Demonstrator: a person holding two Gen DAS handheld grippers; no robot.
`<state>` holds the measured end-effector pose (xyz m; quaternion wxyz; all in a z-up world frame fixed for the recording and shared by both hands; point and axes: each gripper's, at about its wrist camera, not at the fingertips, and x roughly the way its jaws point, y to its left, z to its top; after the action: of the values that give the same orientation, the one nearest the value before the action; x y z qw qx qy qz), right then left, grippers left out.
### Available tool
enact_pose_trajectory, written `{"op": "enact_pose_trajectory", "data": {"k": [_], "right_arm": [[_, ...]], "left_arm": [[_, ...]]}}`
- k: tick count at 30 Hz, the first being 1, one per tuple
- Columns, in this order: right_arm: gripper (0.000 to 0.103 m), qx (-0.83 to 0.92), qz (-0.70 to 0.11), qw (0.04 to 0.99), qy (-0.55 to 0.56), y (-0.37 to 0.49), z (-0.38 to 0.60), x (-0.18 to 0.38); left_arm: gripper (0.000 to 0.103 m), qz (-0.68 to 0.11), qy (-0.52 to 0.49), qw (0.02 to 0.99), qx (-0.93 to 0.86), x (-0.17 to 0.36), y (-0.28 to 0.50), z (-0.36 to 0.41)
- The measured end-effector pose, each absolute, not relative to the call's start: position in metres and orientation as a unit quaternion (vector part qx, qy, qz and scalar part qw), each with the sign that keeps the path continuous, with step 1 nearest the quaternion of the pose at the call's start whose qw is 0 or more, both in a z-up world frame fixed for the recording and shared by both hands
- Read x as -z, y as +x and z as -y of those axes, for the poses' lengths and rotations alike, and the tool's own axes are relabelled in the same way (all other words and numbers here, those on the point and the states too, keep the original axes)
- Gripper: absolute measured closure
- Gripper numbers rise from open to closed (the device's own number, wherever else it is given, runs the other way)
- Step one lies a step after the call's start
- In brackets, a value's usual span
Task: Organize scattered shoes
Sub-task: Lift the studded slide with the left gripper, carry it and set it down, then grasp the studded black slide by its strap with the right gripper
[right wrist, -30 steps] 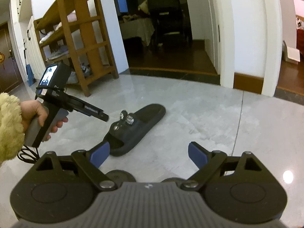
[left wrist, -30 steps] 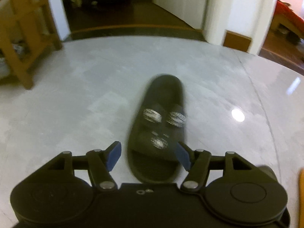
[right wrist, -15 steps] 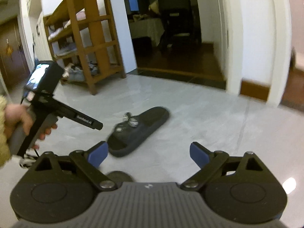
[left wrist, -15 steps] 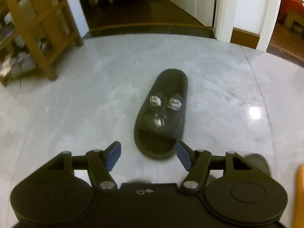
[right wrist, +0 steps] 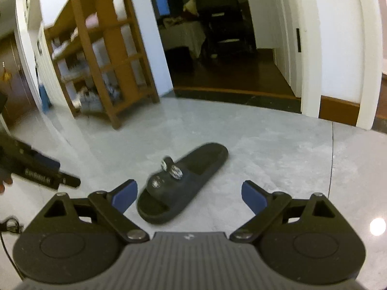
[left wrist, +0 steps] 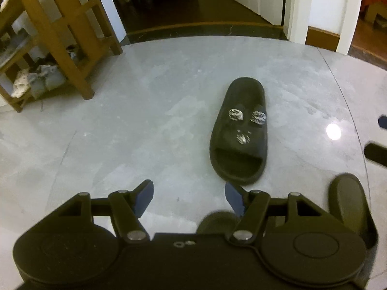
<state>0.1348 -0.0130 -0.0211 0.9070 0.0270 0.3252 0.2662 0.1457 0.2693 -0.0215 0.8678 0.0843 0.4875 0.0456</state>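
**Both sets of fingers spread, slipper loose on floor**

Fingers on left gripper stand wide apart w/ nothing between; right gripper likewise spread and empty.

Surface: glossy grey marble-look floor, lamp glare at 3 o'clock in left view. Wooden shoe rack at 10 o'clock, pale shoes on its shelves, blurred. Dark doorway at 12 w/ brown threshold; white door frame at 1–2.

Room to move: bare floor all round slipper; rack legs well apart from it, threshold further off at 12.

Black slipper, three silvery charms on strap, lies flat. Left view: at 1 o'clock, open end just beyond right fingertip, not touching. Right view: just ahead of fingers, nearer left one, heel angled toward 1.
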Motion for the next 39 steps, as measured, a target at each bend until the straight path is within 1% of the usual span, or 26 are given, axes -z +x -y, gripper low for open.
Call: {"op": "enact_pose_trajectory", "data": {"k": [1,3,5,7,11,13,17,20,22,25,26,27,28,29,31,34,39], "right_arm": [[0.008,-0.261,-0.333,0.906,0.020,0.138,0.007,0.025],[0.008,-0.243,-0.340,0.908,-0.028,0.141,-0.010,0.030],[0.008,-0.229,-0.330,0.913,-0.075,0.139,-0.024,0.034],[0.008,-0.219,-0.299,0.915,-0.156,0.134,-0.056,0.044],[0.008,-0.219,-0.265,0.910,-0.232,0.132,-0.111,0.073],[0.008,-0.207,-0.248,0.898,-0.298,0.131,-0.148,0.095],[0.009,-0.196,-0.210,0.881,-0.376,0.131,-0.186,0.120],[0.010,-0.182,-0.215,0.862,-0.420,0.141,-0.204,0.132],[0.011,-0.175,-0.238,0.849,-0.438,0.150,-0.212,0.138],[0.023,-0.155,-0.249,0.834,-0.468,0.161,-0.219,0.147],[0.025,-0.150,-0.254,0.830,-0.474,0.164,-0.221,0.149],[0.029,-0.140,-0.273,0.820,-0.482,0.172,-0.224,0.154],[0.038,-0.135,-0.284,0.816,-0.486,0.177,-0.224,0.158],[0.044,-0.128,-0.292,0.813,-0.487,0.183,-0.224,0.161],[0.055,-0.121,-0.282,0.815,-0.491,0.188,-0.222,0.166],[0.056,-0.118,-0.270,0.823,-0.486,0.190,-0.219,0.169],[0.060,-0.122,-0.255,0.852,-0.441,0.186,-0.208,0.158]], "left_arm": [[0.037,-0.486,0.080,0.869,-0.045,0.027,0.148,-0.274],[0.037,-0.475,0.072,0.876,-0.046,0.040,0.153,-0.287],[0.037,-0.462,0.068,0.883,-0.044,0.049,0.154,-0.297],[0.037,-0.453,0.064,0.888,-0.040,0.058,0.156,-0.305],[0.037,-0.447,0.090,0.888,-0.056,0.067,0.153,-0.316],[0.037,-0.454,0.100,0.884,-0.060,0.071,0.150,-0.327],[0.037,-0.473,0.065,0.874,-0.091,0.081,0.145,-0.356],[0.037,-0.477,0.042,0.873,-0.091,0.083,0.143,-0.367],[0.037,-0.483,0.040,0.870,-0.088,0.084,0.144,-0.370],[0.037,-0.490,0.051,0.868,-0.071,0.086,0.148,-0.365],[0.037,-0.490,0.053,0.868,-0.063,0.086,0.150,-0.363],[0.037,-0.490,0.053,0.868,-0.056,0.087,0.150,-0.362],[0.037,-0.491,0.051,0.868,-0.051,0.087,0.150,-0.362],[0.037,-0.493,0.048,0.867,-0.048,0.088,0.149,-0.361],[0.037,-0.495,0.045,0.866,-0.046,0.090,0.148,-0.362],[0.037,-0.500,0.045,0.864,-0.046,0.095,0.146,-0.362],[0.037,-0.504,0.046,0.861,-0.040,0.096,0.142,-0.359]]}}
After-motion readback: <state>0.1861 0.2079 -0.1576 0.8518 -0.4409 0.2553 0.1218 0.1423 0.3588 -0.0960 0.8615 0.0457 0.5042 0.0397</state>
